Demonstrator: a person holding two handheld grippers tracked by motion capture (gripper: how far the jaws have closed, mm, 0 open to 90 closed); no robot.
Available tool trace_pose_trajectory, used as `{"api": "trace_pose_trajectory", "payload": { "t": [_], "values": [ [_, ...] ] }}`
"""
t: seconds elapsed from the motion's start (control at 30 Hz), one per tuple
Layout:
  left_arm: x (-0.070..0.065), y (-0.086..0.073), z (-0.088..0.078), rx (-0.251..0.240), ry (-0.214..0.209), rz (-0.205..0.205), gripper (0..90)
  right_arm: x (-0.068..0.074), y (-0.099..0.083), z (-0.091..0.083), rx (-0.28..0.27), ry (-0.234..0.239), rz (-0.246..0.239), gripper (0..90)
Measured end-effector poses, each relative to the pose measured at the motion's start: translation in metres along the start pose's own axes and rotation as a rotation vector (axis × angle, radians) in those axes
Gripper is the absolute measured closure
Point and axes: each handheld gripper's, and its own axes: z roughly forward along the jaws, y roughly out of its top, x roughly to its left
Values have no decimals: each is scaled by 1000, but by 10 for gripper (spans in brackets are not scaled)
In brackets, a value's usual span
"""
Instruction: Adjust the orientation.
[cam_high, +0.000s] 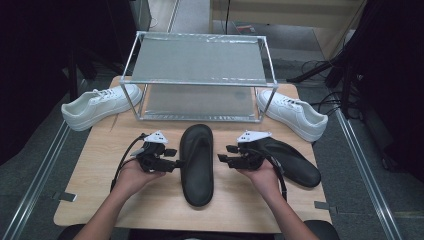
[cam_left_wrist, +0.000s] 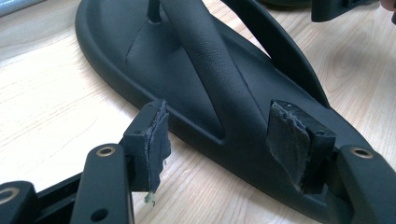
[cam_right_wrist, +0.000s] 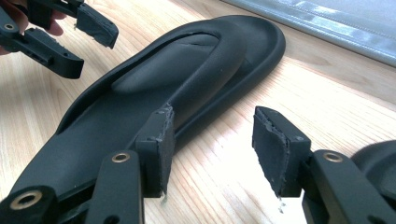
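Hands at the near desk (cam_high: 150, 210) edge: we are holding the left claw (cam_high: 172, 159) and right claw (cam_high: 223, 159) open and empty on either side of the middle black sandal (cam_high: 196, 165). We are judging that gripping comes next, needing both rims pinched. Behind stands the rack (cam_high: 200, 80); the second sandal (cam_high: 295, 162) is partly hidden.

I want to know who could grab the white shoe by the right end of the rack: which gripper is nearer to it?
The right gripper. It sits at the middle sandal's right edge, below that white shoe; the left gripper is across the sandal, farther away.
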Motion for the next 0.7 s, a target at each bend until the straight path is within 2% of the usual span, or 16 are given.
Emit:
{"api": "trace_pose_trajectory", "payload": {
  "t": [0.7],
  "values": [
    [-2, 16, 14, 21, -17, 41, 393, -7, -12, -21, -21, -25, 18, 477]
  ]
}}
